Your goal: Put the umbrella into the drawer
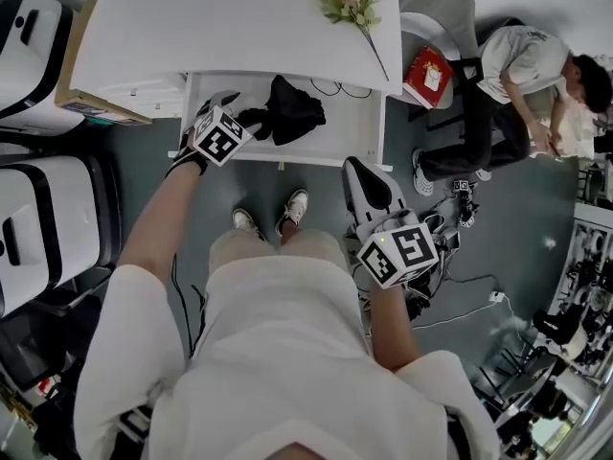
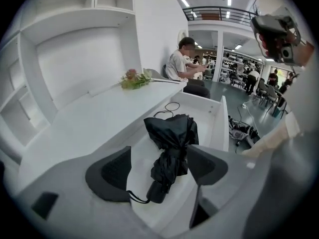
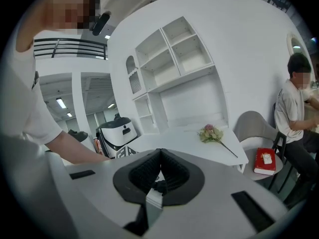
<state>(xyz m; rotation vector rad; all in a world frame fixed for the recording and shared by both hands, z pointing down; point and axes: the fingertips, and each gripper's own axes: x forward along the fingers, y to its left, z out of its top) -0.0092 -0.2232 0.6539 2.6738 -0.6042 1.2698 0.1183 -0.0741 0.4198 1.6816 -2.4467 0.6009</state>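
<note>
In the left gripper view alone: left gripper [image 2: 159, 171] released, jaws apart above the folded black umbrella [image 2: 172, 143] lying in the open drawer [image 2: 218, 128]. In the right gripper view alone: right gripper [image 3: 159, 158] clenched, empty.

Drawer [image 1: 337, 140] holds the umbrella [image 1: 287, 111] — flowers [image 1: 349, 2] lie on desk [image 1: 211, 27].

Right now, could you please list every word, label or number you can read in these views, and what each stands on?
No text can be read with certainty.
Red box on the chair: small white patch, too small to read.
White machine: dark marks on its front, too blurred to read.
Marker cubes: black-and-white square patterns only, no words.
</note>
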